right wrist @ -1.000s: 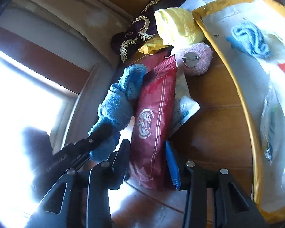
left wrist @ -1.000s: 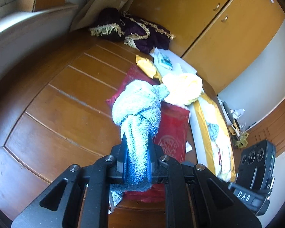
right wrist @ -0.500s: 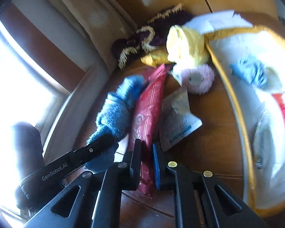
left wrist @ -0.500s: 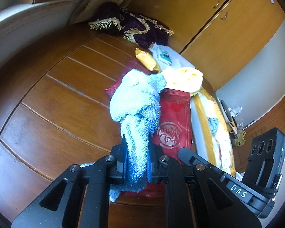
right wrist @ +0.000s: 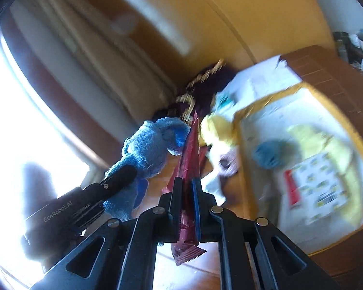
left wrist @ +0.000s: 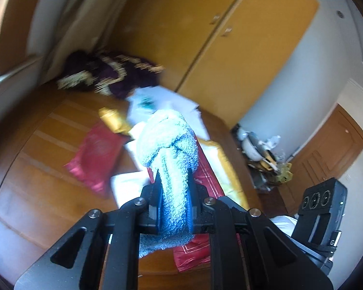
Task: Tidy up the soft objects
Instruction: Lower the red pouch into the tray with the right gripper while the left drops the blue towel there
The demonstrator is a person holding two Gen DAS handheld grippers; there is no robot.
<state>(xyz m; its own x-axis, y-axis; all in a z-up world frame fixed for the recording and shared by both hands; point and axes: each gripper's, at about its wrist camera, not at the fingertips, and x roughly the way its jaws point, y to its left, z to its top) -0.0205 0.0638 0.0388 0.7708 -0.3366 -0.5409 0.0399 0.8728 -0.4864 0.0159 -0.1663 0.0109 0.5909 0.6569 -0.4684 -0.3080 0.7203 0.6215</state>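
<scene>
My left gripper [left wrist: 174, 193] is shut on a knotted light-blue towel [left wrist: 168, 145] and holds it above the wooden table [left wrist: 36, 181]. In the right wrist view the same towel [right wrist: 150, 149] hangs from the left gripper [right wrist: 119, 177] on the left. My right gripper [right wrist: 186, 188] is shut on a dark red foil packet [right wrist: 190, 154], which stands on edge between the fingers, raised off the table. A second red pouch [left wrist: 96, 154] lies flat on the table. A yellow cloth [right wrist: 217, 130] and a pink fluffy item [right wrist: 227, 163] lie behind the packet.
A yellow-rimmed white tray [right wrist: 244, 176] on the right holds a small blue cloth [right wrist: 268, 155] and printed packs. A purple gold-fringed cloth [left wrist: 109, 75] sits at the table's far end, by a curtain [right wrist: 96, 55] and a wooden wardrobe [left wrist: 230, 48]. Clutter [left wrist: 261, 149] lies beyond the table.
My right gripper has shut on the red packet and raised it. The left gripper has lifted the towel higher, and both views have tilted up toward the wardrobe.
</scene>
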